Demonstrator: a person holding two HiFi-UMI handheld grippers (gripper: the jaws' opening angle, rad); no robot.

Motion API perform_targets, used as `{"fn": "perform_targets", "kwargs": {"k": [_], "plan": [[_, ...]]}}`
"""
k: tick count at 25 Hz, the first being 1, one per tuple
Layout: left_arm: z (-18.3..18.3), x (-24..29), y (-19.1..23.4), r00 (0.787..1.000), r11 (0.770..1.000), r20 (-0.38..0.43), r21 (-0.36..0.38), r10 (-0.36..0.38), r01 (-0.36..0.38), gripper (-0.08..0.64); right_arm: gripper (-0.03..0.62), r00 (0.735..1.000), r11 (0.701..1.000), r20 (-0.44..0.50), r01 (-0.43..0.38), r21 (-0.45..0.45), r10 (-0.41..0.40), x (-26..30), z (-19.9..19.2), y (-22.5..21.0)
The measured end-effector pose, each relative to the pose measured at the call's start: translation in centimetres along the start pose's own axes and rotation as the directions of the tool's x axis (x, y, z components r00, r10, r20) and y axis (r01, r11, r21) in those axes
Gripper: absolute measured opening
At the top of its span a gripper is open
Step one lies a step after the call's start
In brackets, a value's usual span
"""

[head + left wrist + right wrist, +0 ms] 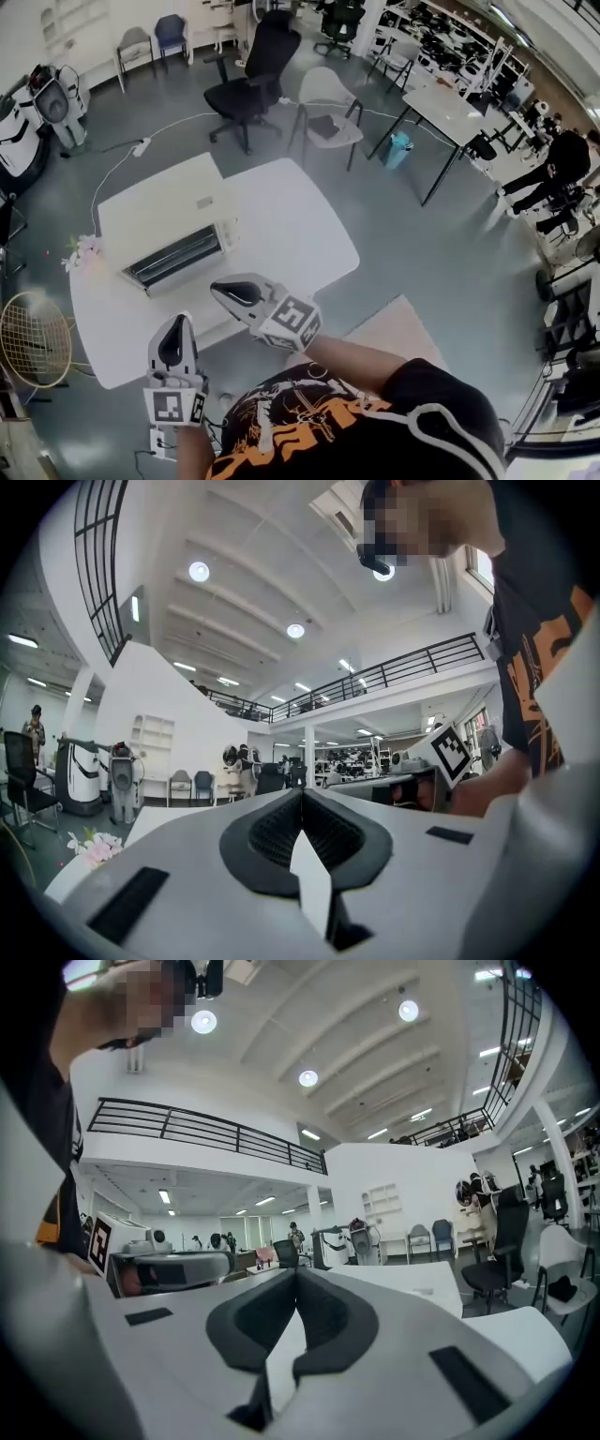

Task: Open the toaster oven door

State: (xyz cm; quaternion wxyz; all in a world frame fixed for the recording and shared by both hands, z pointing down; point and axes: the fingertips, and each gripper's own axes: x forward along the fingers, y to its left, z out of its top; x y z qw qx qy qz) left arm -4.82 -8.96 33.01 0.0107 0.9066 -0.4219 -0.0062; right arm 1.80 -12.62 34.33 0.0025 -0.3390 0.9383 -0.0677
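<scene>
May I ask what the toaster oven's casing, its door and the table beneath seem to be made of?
Toaster oven casing: likely painted sheet metal, matte white, flat even panels.
Door: seemingly glass in a shiny metal frame, dark with bright streaks.
Table: probably laminate, smooth plain white.

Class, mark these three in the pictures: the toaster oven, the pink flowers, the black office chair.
toaster oven [169, 223]: head view, white top panel.
pink flowers [82, 251]: head view, the blossoms.
black office chair [246, 92]: head view, the seat.
</scene>
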Motion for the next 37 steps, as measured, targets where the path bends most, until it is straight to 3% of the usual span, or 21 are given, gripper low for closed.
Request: {"fn": "perform_targets", "kwargs": {"k": [14, 37], "plan": [[3.8, 1.1, -1.5, 0.995, 0.996, 0.059, 0.031, -0.085, 0.083, 0.021, 0.014, 0.999, 0.997, 0.037, 0.028, -0.073, -0.025, -0.6, 3.6, 1.0], [5.7, 2.0, 0.2, 0.993, 0.996, 0.084, 0.047, -0.082, 0.079, 0.021, 0.012, 1.0, 0.993, 0.028, 0.001, -0.12, 0.003, 1.9, 5.3, 1.1]]}}
